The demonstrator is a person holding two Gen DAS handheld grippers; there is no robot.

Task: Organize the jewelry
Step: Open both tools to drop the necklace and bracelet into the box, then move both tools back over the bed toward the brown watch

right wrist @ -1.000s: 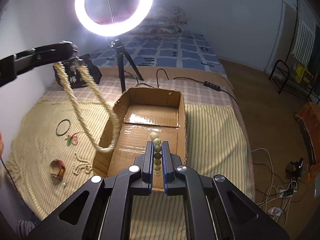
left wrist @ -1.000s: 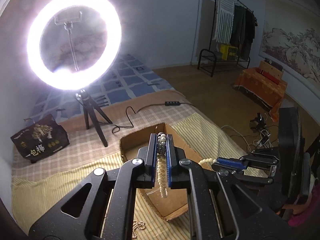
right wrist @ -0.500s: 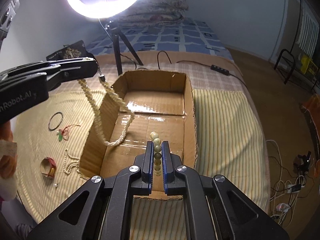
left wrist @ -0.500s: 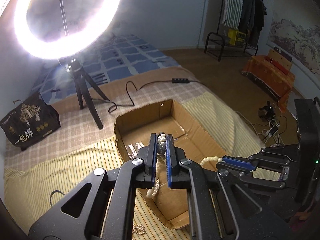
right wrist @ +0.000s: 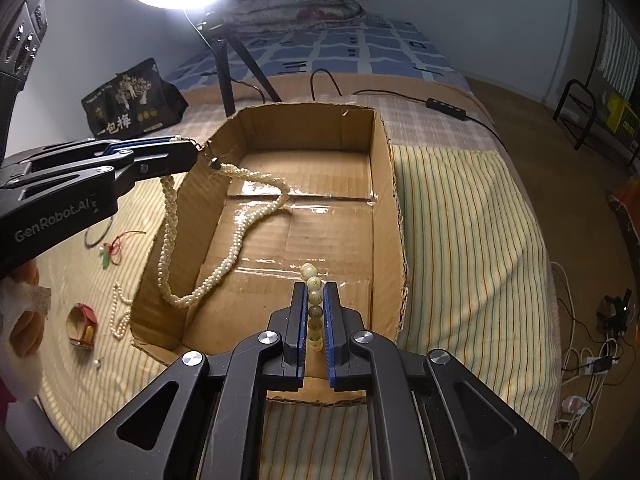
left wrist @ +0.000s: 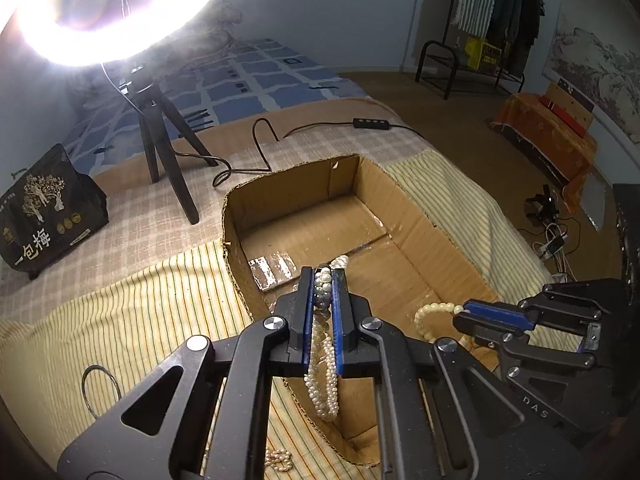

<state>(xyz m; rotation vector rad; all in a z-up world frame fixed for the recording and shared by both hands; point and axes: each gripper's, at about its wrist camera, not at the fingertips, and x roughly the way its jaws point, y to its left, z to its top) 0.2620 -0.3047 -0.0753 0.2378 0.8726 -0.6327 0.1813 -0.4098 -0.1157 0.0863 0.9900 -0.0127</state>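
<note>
In your left wrist view, your left gripper [left wrist: 324,280] is clenched on the pearl necklace [left wrist: 323,380], pinching it near the clasp end so the twisted strands hang free below the fingers. You hold it above the near left part of the cardboard box [left wrist: 440,240], whose open top faces you, so the loop can, I judge, be lowered inside rather than dragged over the wall. Your right gripper [left wrist: 466,314] reaches in from the right, gripping a beaded bracelet [left wrist: 430,314] over the box's near right side. Another small pearl string [left wrist: 278,460] lies on the striped cloth [left wrist: 140,300] just outside the box's near wall, and a dark ring [left wrist: 98,386] sits further left on the cloth.

In your right wrist view, your right gripper [right wrist: 316,292] is closed on the beaded bracelet [right wrist: 314,308], its beads lined up between the fingers, above the near end of the cardboard box [right wrist: 384,152]. Your left gripper [right wrist: 192,156] holds the pearl necklace [right wrist: 236,240] over the left wall: one part drapes across the box floor, while another hangs along the left wall, on which side I cannot tell. Both pieces seem poised for release into the box. Still on the striped cloth [right wrist: 460,220] by the box's left wall are a red cord pendant [right wrist: 112,248], a red bangle [right wrist: 82,324] and a loose pearl string [right wrist: 118,316], likely next to collect.
</note>
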